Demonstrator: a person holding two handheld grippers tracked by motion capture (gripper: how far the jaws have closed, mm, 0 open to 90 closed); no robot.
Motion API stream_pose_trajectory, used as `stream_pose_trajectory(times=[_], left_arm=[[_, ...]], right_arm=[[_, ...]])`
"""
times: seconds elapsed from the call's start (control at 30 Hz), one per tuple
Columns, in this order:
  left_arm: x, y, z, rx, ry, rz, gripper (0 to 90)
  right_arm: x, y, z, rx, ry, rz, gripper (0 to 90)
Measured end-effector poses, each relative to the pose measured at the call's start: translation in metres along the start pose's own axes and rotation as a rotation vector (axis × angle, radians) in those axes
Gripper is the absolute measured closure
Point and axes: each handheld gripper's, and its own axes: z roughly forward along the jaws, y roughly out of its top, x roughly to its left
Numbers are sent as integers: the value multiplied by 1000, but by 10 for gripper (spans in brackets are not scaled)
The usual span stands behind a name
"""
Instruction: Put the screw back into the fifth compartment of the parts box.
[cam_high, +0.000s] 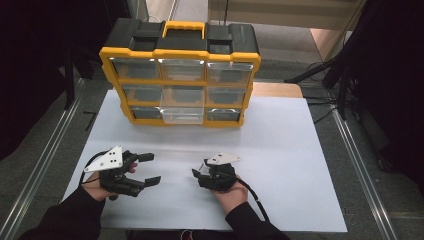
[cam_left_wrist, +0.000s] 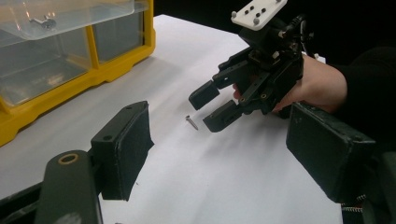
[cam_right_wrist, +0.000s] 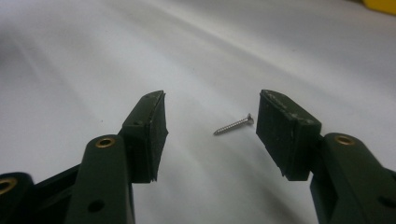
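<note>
Right now both hands sit near the front edge of the white worktop (cam_high: 280, 200), left tongs (cam_high: 150, 169) toward the front left, right tongs (cam_high: 199, 173) about mid-front, each held low over the surface. Left tongs: jaws wide, nothing between them, pointed across at the other hand, so probably just parked out of the way. Right tongs: jaws also wide and empty, tipped down with a small silver screw (cam_right_wrist: 233, 125) lying flat on the worktop between the pads, closer to the pad on the right side of the right gripper view. From the left gripper view that screw (cam_left_wrist: 191, 122) sits just off the right tongs' (cam_left_wrist: 212, 106) tips, not touching either one. My read: the right hand is lined up to pinch it, and the wide opening gives margin on a thin part that can roll or skid. Farther back, at the far edge, a yellow and black parts organizer (cam_high: 180, 75) stands upright facing the person. Its bottom middle drawer (cam_high: 183, 114) looks pulled out a little, with a small metal part (cam_left_wrist: 43, 22) inside, likely where the screw belongs.
</note>
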Motion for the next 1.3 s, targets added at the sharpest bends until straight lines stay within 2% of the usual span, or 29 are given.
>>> stream_pose_trajectory(times=[0.27,0.53,0.8,0.93,1.1,1.3], left_arm=[[1,0,1,8,-3,0,218],[1,0,1,8,-2,-1,218],[1,0,1,8,-4,-3,218],[1,0,1,9,-3,-2,218],[1,0,1,7,0,-1,218],[1,0,0,2,3,0,218]], right_arm=[[0,2,8,63,-26,18,523],[3,5,12,67,-70,-4,580],[6,5,12,73,-131,-28,711],[5,5,12,78,-133,-36,762],[2,5,12,76,-117,-24,885],[1,5,12,79,-101,-21,892]])
